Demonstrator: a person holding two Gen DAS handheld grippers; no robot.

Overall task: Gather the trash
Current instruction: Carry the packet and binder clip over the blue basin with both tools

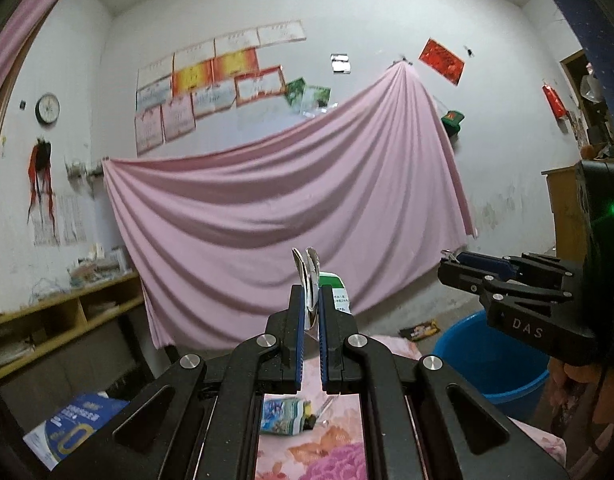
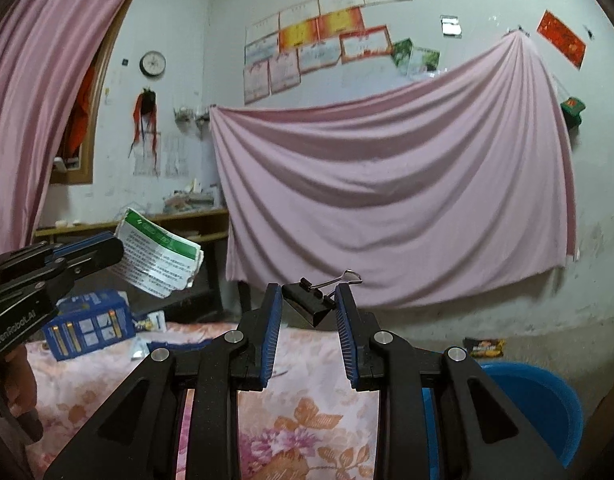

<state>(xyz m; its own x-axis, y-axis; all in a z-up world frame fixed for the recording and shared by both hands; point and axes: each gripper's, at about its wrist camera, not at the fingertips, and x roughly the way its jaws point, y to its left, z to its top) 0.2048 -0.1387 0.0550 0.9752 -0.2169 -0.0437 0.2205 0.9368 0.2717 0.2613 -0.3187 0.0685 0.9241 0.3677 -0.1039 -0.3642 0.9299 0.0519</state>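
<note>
Pinching a torn green-and-white paper wrapper between its fingers, the left claw holds it upright in the air above the flowered bedspread. From the right wrist view the same wrapper sticks out of the left claw at the left edge. The right claw grips a black binder clip between its blue pads, the clip tilted with its wire handle pointing up and right. A blue bucket stands on the floor just beside the bed, below the right claw. A crumpled blue-and-green packet lies on the bedspread, and a blue box sits farther left. A dark snack wrapper lies on the floor near the bucket. A pink sheet hangs across the wall.
</note>
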